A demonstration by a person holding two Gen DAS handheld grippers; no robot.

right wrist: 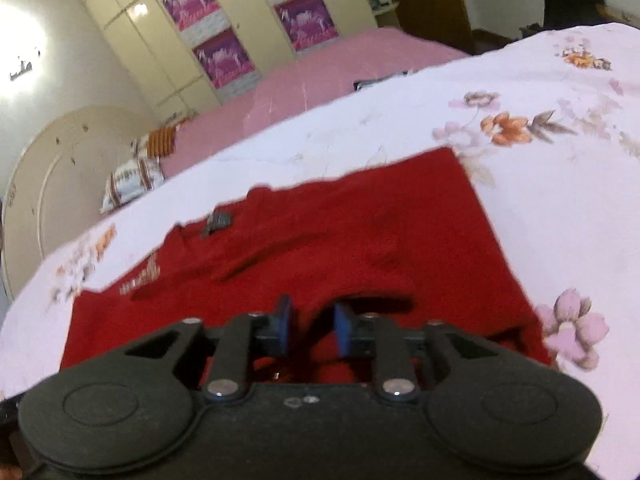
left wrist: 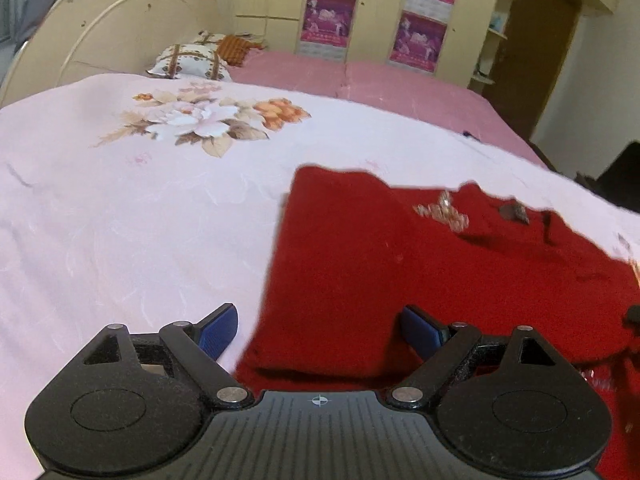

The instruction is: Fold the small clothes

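Note:
A small red garment (left wrist: 400, 264) lies flat on the pale pink floral bedspread (left wrist: 140, 220). It has a pale embroidered motif (left wrist: 442, 211) near its far edge. My left gripper (left wrist: 320, 330) is wide open over the garment's near left corner, its left finger above the bedspread and its right finger above the cloth. In the right wrist view the same garment (right wrist: 340, 232) fills the middle. My right gripper (right wrist: 311, 328) has its blue pads close together on a raised fold of red cloth at the near edge.
Pillows (left wrist: 188, 60) lie by the cream headboard (left wrist: 112, 20) at the back left. A pink sheet (left wrist: 380, 84) covers the far side of the bed. Cream wardrobes with purple posters (left wrist: 332, 16) stand behind. A brown door (left wrist: 536, 52) is at the right.

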